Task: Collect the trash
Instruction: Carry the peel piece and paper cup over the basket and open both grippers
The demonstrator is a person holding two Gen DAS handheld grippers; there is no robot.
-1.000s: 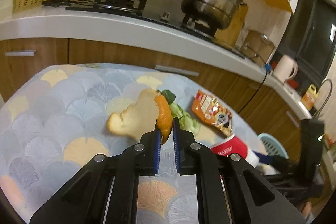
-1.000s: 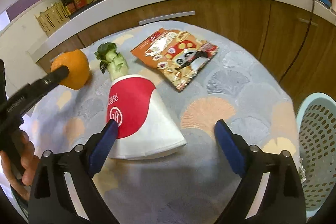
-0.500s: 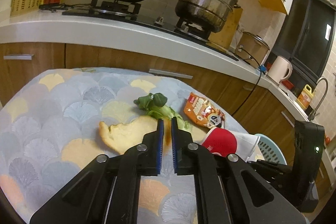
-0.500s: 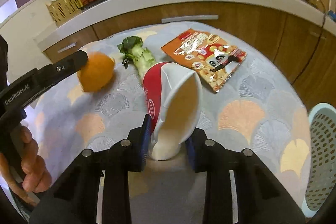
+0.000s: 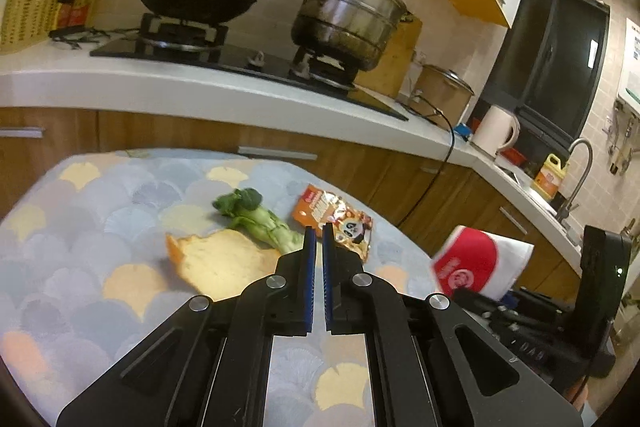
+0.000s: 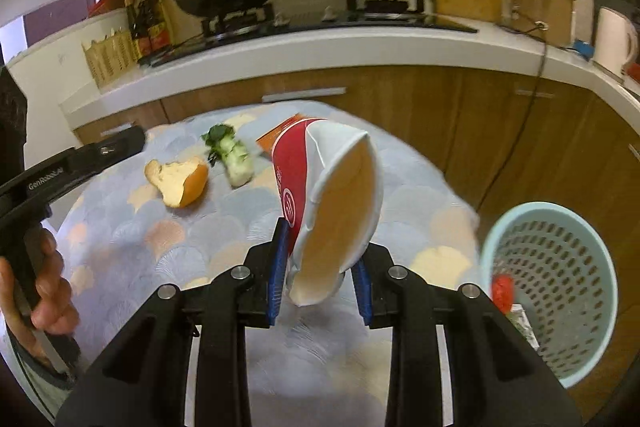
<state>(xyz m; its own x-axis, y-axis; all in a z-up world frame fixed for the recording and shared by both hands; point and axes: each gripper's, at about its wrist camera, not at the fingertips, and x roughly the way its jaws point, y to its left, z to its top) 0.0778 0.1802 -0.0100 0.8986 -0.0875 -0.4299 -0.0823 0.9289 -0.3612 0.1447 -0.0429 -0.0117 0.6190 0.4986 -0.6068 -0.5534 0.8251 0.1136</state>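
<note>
With the left gripper point(image 5: 316, 239) shut empty, the right gripper point(image 6: 320, 279) pinched the squashed paper cup point(image 6: 332, 207), which could slip short of the basket point(image 6: 552, 291).

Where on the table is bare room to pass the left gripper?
Bare cloth lies left of the orange peel and along the near table edge. Crowded at the far right: green vegetable stalk, orange snack packet, crushed red-and-white paper cup.

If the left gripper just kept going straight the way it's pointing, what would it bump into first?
Probably the snack packet. The left gripper is shut and empty, and its tips line up with the packet's near edge on the table, with the greens just to their left. Depth is hard to judge, so it might meet the tablecloth first.
</note>
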